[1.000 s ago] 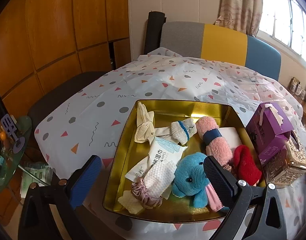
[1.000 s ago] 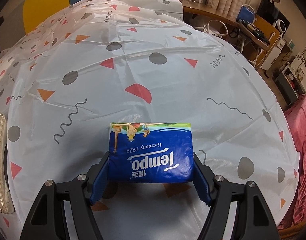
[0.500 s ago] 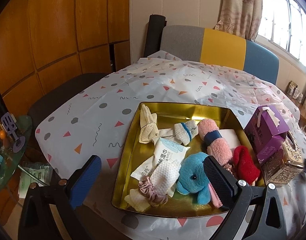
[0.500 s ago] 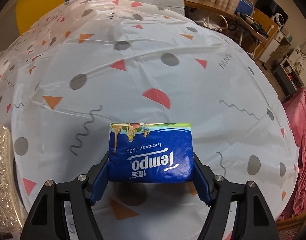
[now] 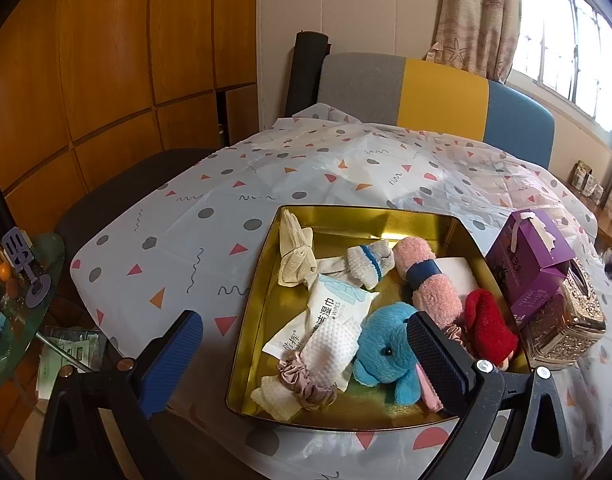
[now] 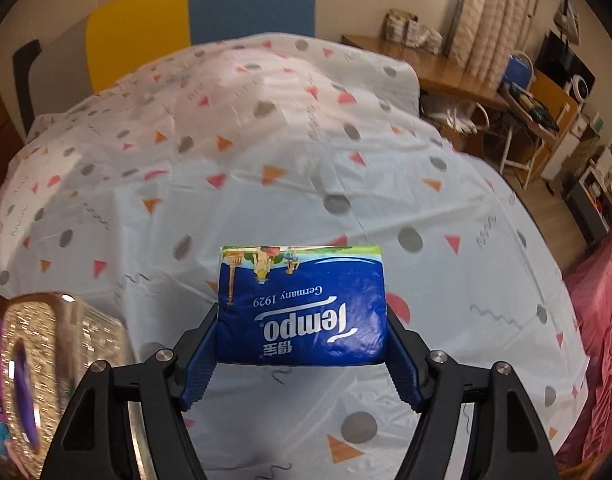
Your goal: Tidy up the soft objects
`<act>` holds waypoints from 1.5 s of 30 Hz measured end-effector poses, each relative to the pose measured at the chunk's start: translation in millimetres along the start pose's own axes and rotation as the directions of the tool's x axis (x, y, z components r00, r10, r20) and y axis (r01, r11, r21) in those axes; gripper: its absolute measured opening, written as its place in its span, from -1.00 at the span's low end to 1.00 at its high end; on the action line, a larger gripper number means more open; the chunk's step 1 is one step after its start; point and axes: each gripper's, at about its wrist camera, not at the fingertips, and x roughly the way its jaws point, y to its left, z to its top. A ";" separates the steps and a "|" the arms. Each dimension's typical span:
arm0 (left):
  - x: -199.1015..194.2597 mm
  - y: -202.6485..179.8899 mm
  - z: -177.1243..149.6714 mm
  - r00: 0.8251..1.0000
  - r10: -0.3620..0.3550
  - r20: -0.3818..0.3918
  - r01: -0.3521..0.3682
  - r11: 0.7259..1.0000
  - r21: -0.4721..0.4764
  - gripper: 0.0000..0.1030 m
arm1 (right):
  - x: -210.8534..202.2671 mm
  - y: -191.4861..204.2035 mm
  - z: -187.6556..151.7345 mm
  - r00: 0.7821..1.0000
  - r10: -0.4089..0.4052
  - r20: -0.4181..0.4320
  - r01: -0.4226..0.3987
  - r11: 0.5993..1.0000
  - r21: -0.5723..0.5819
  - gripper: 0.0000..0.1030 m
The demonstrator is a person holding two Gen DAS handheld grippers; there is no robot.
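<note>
- The right gripper [image 6: 302,354] had its fingers clamped on a blue tissue pack [image 6: 302,304], held above the bench [image 6: 306,160]
- The left gripper [image 5: 306,356] had its fingers apart over the gold tray [image 5: 258,304] of soft things near the bench's front edge

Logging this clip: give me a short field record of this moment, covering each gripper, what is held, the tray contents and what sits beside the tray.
left gripper: open, empty, in front of the tray's near edge
right gripper: shut on blue Tempo tissue pack, held above the tablecloth
gold tray: holds blue plush, pink rolled towel, red soft item, wet wipes pack, scrunchie, socks
beside tray: purple box resting on glittery tissue box
</note>
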 end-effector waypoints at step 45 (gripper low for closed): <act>4.7 53.0 -5.0 0.996 0.086 -0.014 -0.087 0.993 -0.083 0.99 | -51.6 416.8 -153.6 0.906 0.373 -0.201 -0.412 0.668 -0.619 0.47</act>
